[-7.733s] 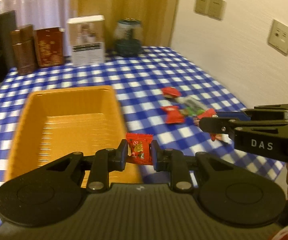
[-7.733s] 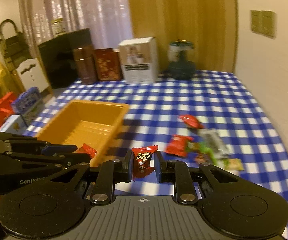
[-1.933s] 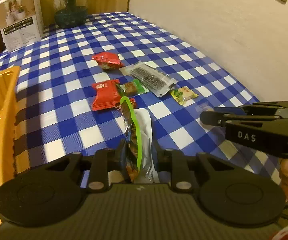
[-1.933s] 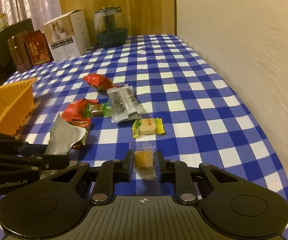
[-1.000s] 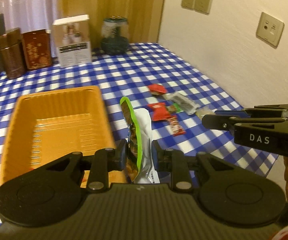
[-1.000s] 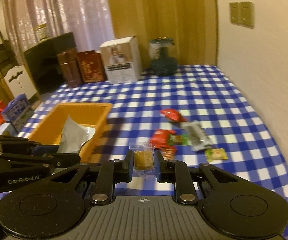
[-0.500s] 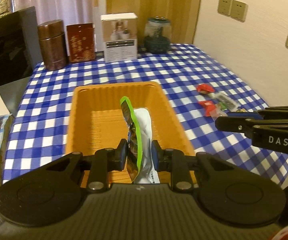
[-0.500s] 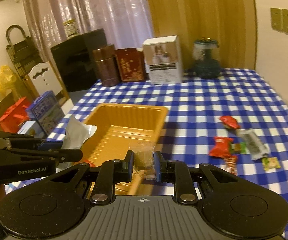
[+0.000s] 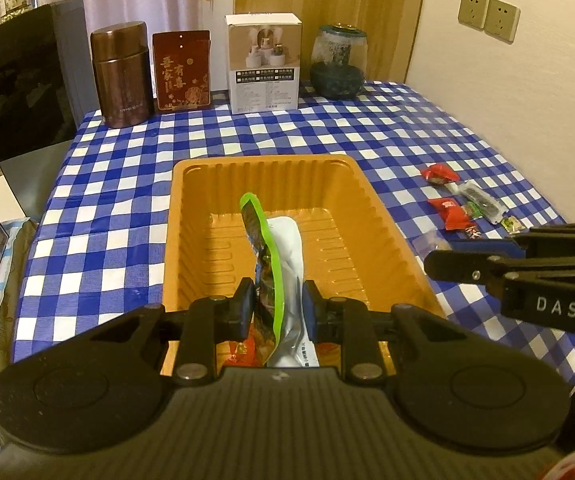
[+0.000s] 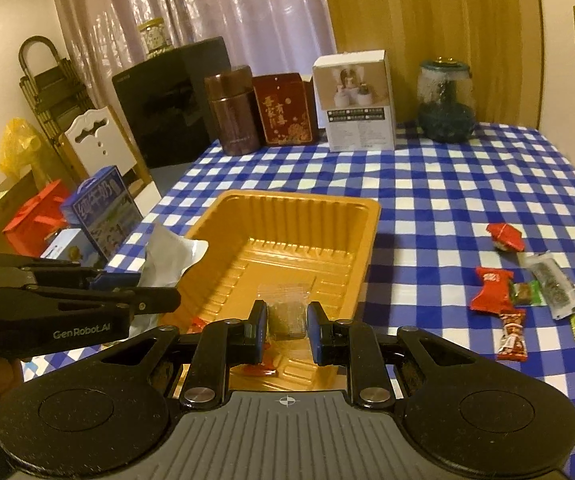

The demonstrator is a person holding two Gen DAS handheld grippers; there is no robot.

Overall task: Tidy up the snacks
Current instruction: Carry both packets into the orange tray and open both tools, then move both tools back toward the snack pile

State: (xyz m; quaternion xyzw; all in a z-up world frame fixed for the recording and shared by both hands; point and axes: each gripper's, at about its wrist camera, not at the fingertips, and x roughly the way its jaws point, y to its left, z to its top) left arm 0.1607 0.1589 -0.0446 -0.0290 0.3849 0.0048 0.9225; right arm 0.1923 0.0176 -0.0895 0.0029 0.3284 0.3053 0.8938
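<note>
An orange tray [image 9: 191, 208] lies on the blue checked table; it also shows in the right wrist view [image 10: 361, 236]. My left gripper [image 9: 278, 305] is shut on a white and green snack pouch [image 9: 287, 248], held upright over the tray's near end. My right gripper [image 10: 286, 328] is shut on a clear-wrapped brown snack [image 10: 285, 312] above the tray's near part. Red candies [image 10: 261, 370] lie on the tray floor. Several loose snacks [image 10: 527, 288] lie on the table right of the tray, among them a red packet [image 9: 453, 213].
At the table's far edge stand a brown canister [image 9: 121, 76], a red box [image 9: 183, 72], a white box [image 9: 263, 62] and a glass jar [image 9: 337, 62]. A wall runs along the right. Boxes and a chair [image 10: 99, 152] stand left of the table.
Both grippers carried their snacks from the pile at the right over to the tray. Both jaws now stand a little wider than half a second ago.
</note>
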